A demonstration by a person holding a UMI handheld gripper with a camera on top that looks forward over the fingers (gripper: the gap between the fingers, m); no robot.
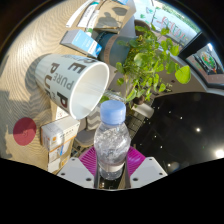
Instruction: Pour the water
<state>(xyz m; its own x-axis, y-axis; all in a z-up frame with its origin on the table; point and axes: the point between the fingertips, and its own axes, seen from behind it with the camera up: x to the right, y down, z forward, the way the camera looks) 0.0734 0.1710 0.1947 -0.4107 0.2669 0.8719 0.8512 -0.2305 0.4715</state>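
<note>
Hand-held gripper (pixel 112 178) clenched on bottle (pixel 112 140), cap on, held just ahead between pads. Mug (pixel 75 85) beyond-left, mouth facing the bottle. Plant (pixel 150 60) behind. Judgement: uncap first, tip slowly, neck over mug rim.

Clear, glossy plastic bottle (pixel 112 142) with pale blue cap; smooth white glazed mug (pixel 72 84); polished, speckled black countertop (pixel 190 125).
</note>
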